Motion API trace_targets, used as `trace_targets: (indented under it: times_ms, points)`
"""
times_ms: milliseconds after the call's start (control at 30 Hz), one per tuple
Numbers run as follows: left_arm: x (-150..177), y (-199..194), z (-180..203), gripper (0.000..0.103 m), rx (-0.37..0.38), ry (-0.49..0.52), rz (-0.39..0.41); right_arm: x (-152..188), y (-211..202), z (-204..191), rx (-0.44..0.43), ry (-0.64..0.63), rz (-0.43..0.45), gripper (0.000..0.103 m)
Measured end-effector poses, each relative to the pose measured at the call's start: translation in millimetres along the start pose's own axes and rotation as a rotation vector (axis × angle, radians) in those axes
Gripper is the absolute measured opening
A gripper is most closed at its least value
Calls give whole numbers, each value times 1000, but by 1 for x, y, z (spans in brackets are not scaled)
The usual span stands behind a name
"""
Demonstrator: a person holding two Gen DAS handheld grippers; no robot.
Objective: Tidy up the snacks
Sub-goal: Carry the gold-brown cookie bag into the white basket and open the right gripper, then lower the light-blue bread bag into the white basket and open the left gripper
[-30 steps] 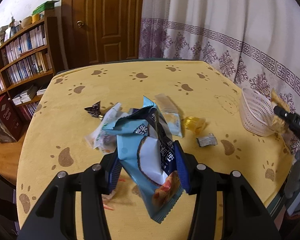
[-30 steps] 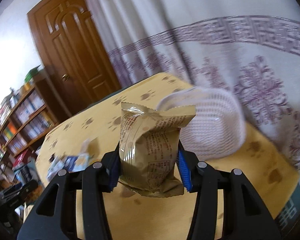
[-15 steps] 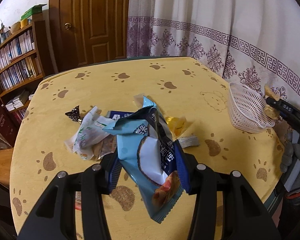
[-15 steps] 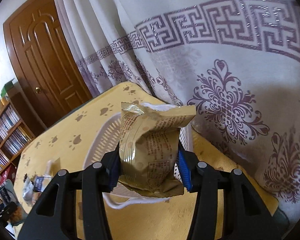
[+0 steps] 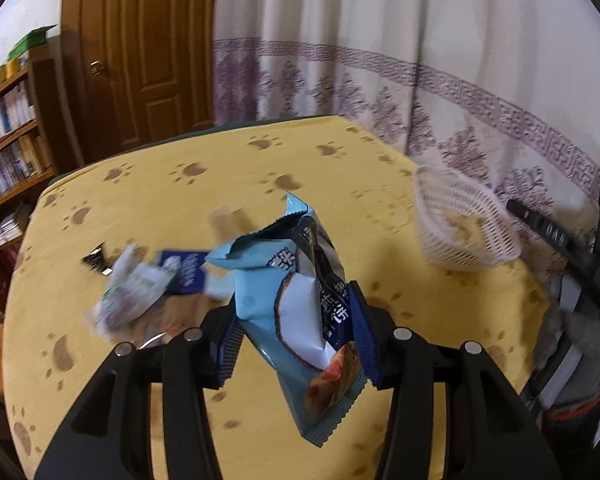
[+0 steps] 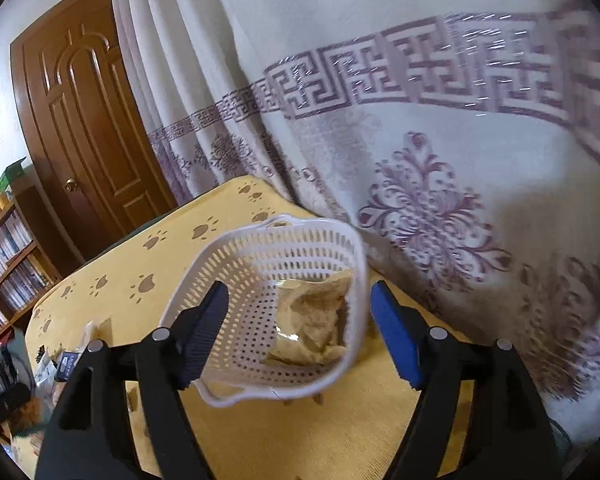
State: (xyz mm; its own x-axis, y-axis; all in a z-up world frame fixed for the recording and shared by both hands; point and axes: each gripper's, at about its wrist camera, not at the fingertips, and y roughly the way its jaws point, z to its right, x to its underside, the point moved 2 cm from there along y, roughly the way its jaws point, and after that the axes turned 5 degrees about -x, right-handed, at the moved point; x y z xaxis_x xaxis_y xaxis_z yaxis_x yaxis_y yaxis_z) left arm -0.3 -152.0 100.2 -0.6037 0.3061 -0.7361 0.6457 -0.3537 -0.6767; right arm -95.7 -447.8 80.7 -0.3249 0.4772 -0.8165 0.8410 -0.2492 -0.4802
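Your right gripper (image 6: 298,334) is opening its fingers; nothing sits between them, and the gold packet (image 6: 314,326) lies in the white basket (image 6: 236,280) just ahead of the tips; draw back clear of the rim. Your left gripper (image 5: 296,334) has its fingers clamped on the blue snack bag (image 5: 290,300); the basket stands well off to their right; carry the bag over the rim before letting go.
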Motion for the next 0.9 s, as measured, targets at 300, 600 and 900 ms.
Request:
trace_targets:
  times_ms: [300,600,900]
  points:
    - [-50,29,82,49,202,96,52,21,-42,0,42,-47,61,75]
    - [-77,73,153,49,323,160,45,24,-48,7,50,-37,60,75]
    - [-83,100,179,59,352,183,34,37,-32,6,42,-36,10,75]
